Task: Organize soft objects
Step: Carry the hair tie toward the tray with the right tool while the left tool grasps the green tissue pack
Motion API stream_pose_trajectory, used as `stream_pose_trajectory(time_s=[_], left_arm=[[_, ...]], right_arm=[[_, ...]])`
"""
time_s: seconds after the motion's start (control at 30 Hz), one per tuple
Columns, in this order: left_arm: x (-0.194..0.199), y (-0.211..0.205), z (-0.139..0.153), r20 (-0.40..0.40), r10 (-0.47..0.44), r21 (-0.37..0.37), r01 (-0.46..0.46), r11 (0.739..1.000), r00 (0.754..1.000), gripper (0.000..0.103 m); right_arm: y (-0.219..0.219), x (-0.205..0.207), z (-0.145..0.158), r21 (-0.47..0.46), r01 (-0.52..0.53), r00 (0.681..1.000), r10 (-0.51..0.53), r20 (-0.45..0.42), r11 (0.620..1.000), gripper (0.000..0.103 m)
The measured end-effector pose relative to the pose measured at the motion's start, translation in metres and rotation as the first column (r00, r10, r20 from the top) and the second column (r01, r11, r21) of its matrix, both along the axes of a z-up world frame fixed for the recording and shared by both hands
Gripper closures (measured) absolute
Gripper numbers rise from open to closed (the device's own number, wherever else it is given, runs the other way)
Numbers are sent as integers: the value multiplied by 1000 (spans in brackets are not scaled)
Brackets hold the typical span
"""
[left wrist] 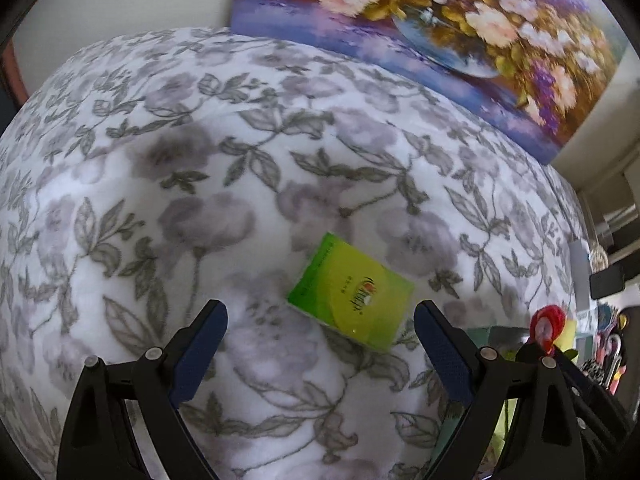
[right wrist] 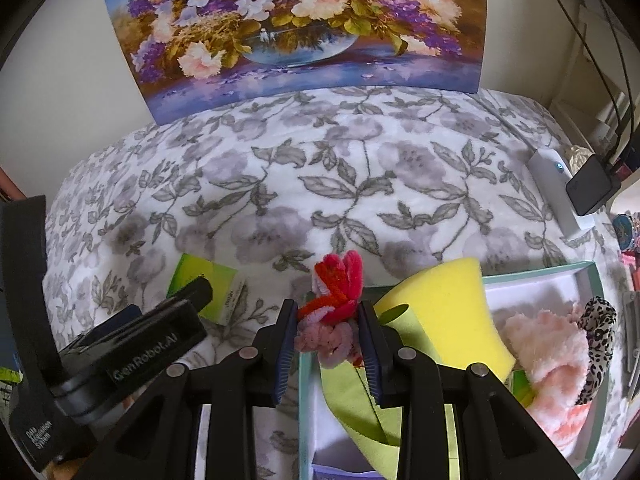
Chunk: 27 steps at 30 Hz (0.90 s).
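Note:
A green tissue pack (left wrist: 351, 291) lies on the flowered blanket (left wrist: 240, 160), just ahead of my left gripper (left wrist: 320, 318), which is open and empty with its fingers on either side of the pack's near end. The pack also shows in the right wrist view (right wrist: 206, 290), partly behind the left gripper's body (right wrist: 132, 344). My right gripper (right wrist: 329, 316) is shut on a red and pink pipe-cleaner flower (right wrist: 334, 300) and holds it above the left edge of a pale green box (right wrist: 540, 274). The flower also shows in the left wrist view (left wrist: 546, 328).
The box holds a yellow sponge (right wrist: 452, 312), a light green cloth (right wrist: 360, 404), a pink fluffy item (right wrist: 548, 356) and a leopard-print scrunchie (right wrist: 598, 344). A flower painting (right wrist: 300, 28) leans against the wall behind. A white device (right wrist: 554, 192) and a black box with cables (right wrist: 592, 188) lie right.

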State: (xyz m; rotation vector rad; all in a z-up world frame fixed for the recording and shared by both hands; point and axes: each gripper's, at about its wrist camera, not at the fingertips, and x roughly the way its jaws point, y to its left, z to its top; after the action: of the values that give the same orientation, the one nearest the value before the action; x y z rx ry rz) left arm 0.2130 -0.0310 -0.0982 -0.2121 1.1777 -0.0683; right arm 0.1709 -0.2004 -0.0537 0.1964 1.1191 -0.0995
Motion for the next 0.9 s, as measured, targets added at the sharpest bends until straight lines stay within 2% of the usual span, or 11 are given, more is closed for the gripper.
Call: stream_pose_trajectory(time_s=[0.43, 0.67, 0.8, 0.9], left_arm=[[0, -27, -14, 1, -103, 74, 103, 992, 995, 8], [2, -29, -17, -1, -111, 91, 111, 990, 994, 9], [3, -30, -16, 14, -116, 92, 114, 989, 993, 15], [4, -34, -18, 11, -128, 103, 126, 987, 992, 16]], right_arm=[[-6, -3, -8, 2, 0, 1000, 0, -27, 1000, 70], [-6, -3, -9, 6, -1, 1000, 1, -31, 1000, 71], [-6, -3, -10, 7, -2, 1000, 2, -30, 1000, 70], [-6, -3, -10, 7, -2, 999, 3, -33, 1000, 71]])
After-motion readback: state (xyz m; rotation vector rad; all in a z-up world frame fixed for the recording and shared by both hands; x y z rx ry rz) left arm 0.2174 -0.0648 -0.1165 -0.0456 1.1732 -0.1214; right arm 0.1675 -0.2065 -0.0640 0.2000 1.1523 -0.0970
